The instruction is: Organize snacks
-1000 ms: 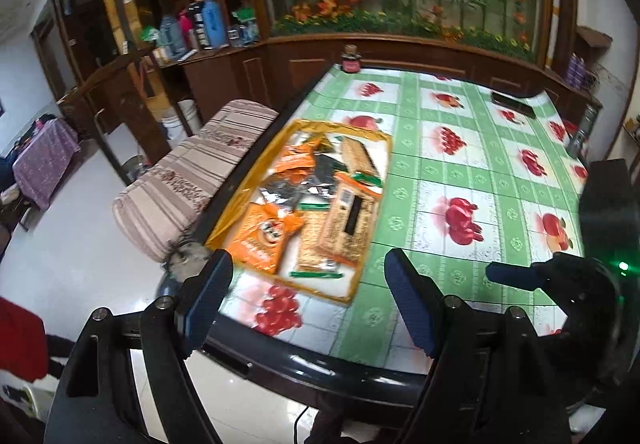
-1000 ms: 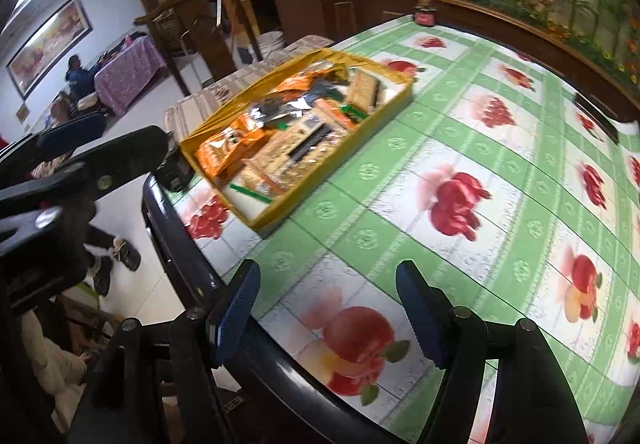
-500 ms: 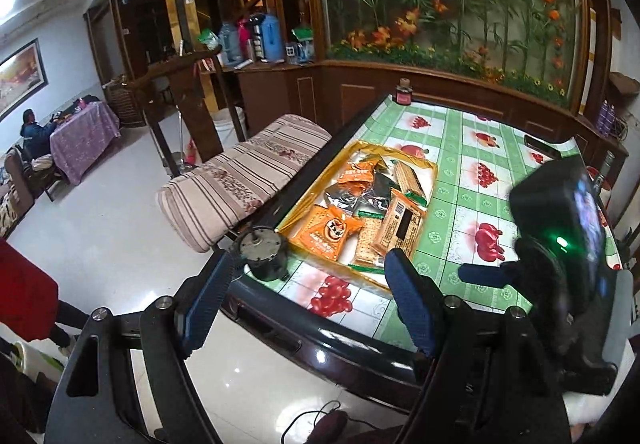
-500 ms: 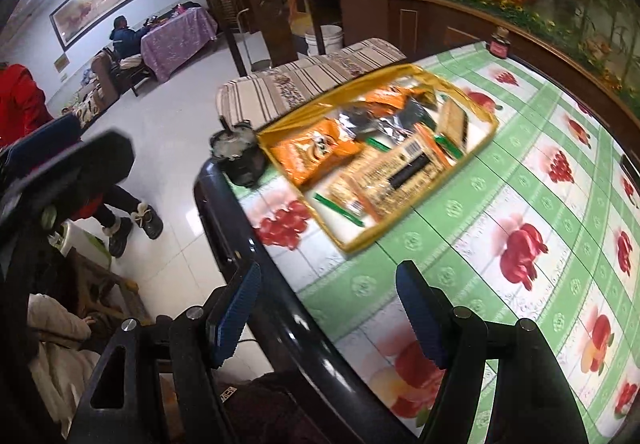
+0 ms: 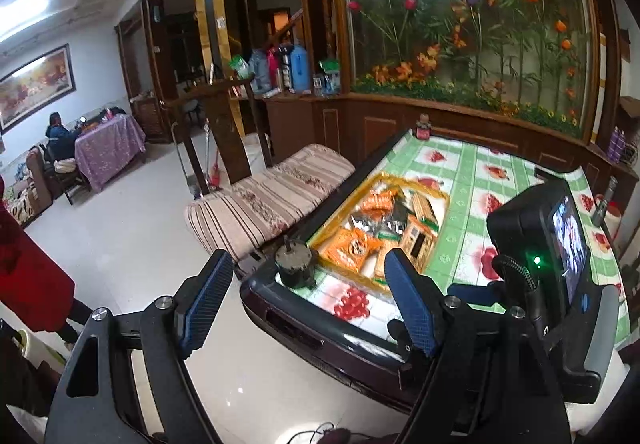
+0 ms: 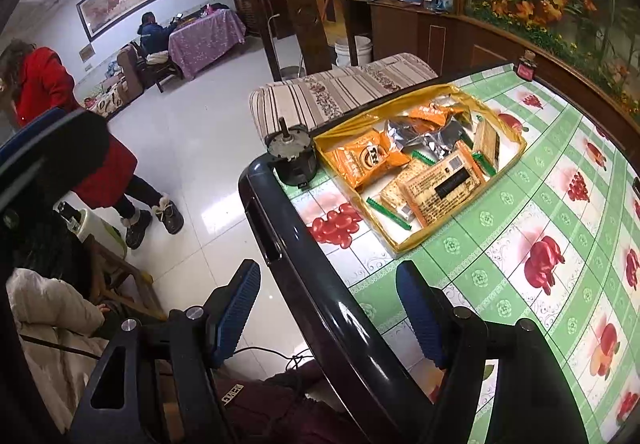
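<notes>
Yellow tray (image 6: 420,240) ahead of my fingers holds every visible snack; both my left gripper (image 5: 308,300) and right gripper (image 6: 332,312) spread wide, empty, so sorting looks done.

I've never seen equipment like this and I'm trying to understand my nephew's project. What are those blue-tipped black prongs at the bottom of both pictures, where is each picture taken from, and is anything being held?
The prongs are the two fingers of hand-held grippers; a person carries one in each hand, with no robot arm. Each picture comes from a wide-angle camera mounted on its gripper, looking forward along the fingers. One shows the left gripper, the other the right gripper. Both are open and hold nothing. Ahead is a table with a green fruit-patterned cloth. On it sits a yellow tray of snack packets, with a small dark motor-like object beside it at the table's corner.
</notes>
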A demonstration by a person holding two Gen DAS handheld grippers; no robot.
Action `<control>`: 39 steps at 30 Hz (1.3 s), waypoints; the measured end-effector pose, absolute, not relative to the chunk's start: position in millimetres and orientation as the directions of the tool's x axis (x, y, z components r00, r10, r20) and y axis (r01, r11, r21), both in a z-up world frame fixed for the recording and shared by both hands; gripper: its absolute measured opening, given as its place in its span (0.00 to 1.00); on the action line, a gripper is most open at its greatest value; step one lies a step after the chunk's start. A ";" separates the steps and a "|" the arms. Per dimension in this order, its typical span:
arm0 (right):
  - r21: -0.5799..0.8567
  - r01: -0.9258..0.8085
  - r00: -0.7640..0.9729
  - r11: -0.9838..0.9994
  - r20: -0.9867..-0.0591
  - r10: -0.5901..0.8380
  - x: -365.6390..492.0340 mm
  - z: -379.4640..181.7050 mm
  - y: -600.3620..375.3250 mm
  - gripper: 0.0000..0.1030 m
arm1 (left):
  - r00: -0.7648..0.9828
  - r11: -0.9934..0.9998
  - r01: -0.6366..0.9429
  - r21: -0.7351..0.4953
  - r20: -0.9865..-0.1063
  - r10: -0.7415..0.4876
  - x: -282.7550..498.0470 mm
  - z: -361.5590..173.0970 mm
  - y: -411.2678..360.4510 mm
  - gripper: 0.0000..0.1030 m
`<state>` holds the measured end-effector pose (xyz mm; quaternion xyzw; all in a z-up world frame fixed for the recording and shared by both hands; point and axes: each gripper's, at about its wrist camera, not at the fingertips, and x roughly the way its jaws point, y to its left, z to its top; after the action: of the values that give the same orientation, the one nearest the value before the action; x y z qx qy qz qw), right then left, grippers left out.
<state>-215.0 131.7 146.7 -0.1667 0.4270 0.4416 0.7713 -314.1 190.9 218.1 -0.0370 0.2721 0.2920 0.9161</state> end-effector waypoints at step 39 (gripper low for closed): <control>0.188 -0.696 0.340 0.693 -0.764 0.548 -173.1 145.1 72.8 0.73 | 0.622 0.840 -0.539 0.066 -0.641 0.449 -209.9 175.0 197.2 1.00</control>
<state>-173.1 72.8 145.1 -0.0860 0.4290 0.3820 0.8140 -209.9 197.2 175.0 -0.0663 0.3366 0.2751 0.8981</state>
